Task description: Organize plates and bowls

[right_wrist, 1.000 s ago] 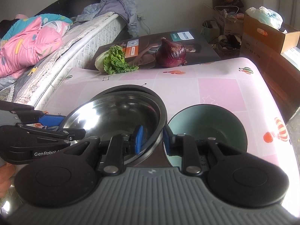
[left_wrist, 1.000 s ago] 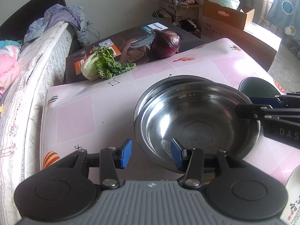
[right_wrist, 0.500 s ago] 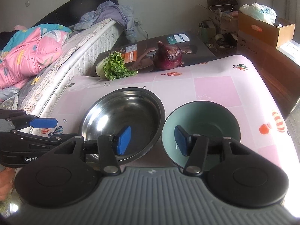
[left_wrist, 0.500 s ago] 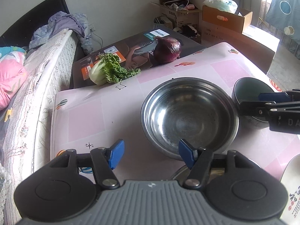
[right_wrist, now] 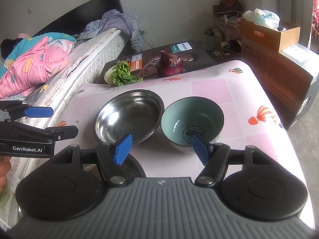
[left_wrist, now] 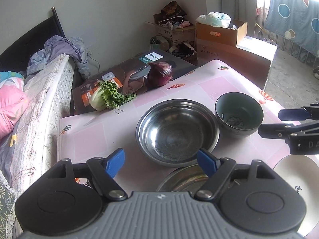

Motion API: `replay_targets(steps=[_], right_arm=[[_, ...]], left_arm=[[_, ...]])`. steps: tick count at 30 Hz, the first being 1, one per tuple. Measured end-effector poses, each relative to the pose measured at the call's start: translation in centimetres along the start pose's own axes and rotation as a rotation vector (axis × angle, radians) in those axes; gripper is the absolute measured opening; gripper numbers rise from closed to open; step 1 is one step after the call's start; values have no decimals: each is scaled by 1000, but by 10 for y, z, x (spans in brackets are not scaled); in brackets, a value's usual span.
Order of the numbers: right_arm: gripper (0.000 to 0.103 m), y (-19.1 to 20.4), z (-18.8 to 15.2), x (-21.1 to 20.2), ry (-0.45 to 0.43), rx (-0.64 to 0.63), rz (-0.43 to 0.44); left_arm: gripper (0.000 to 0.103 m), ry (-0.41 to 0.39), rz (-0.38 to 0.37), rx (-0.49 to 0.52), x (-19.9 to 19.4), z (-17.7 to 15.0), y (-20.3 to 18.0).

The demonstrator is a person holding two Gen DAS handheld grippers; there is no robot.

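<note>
A steel bowl (left_wrist: 177, 131) (right_wrist: 129, 115) stands on the pink table, nested in another steel bowl. A green ceramic bowl (left_wrist: 239, 115) (right_wrist: 192, 121) stands just right of it. A steel plate (left_wrist: 183, 179) (right_wrist: 133, 165) lies near the front edge, partly hidden by the grippers. A white plate (left_wrist: 297, 177) lies at the front right. My left gripper (left_wrist: 161, 162) is open and empty, above the front of the table. My right gripper (right_wrist: 161, 149) is open and empty, above and before both bowls.
A lettuce (left_wrist: 107, 97) and a red onion (left_wrist: 160, 73) lie on a dark Philips box (left_wrist: 139, 69) behind the table. A bed (left_wrist: 35, 103) runs along the left. Cardboard boxes (left_wrist: 221, 33) stand at the back right.
Both grippers let go of the steel bowl, which now rests on the other one. Both opened wide and pulled back and up from the table.
</note>
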State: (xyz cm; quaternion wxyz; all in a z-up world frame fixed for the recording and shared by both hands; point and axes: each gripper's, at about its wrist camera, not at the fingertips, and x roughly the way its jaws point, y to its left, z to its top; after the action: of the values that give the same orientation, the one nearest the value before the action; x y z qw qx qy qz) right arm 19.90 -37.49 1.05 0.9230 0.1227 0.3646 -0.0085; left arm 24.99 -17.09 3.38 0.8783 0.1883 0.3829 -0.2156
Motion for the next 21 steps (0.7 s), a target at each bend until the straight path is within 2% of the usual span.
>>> replay_targets(steps=[6, 11, 13, 16, 18, 21], right_arm=[[67, -26, -7, -20, -6, 41, -36], [66, -59, -7, -19, -3, 91, -32], [61, -79, -6, -11, 10, 155, -11], [50, -104, -5, 0, 17, 246, 17], [47, -116, -4, 12, 21, 288, 30], [43, -126, -4, 29, 39, 329, 45]], left_arm=[[81, 8, -109, 8, 6, 6, -15], [81, -10, -154, 30, 19, 13, -36], [80, -18, -164, 31, 27, 17, -44], [71, -11, -175, 23, 41, 28, -50], [64, -14, -181, 26, 50, 40, -52], [64, -44, -241, 43, 61, 59, -53]])
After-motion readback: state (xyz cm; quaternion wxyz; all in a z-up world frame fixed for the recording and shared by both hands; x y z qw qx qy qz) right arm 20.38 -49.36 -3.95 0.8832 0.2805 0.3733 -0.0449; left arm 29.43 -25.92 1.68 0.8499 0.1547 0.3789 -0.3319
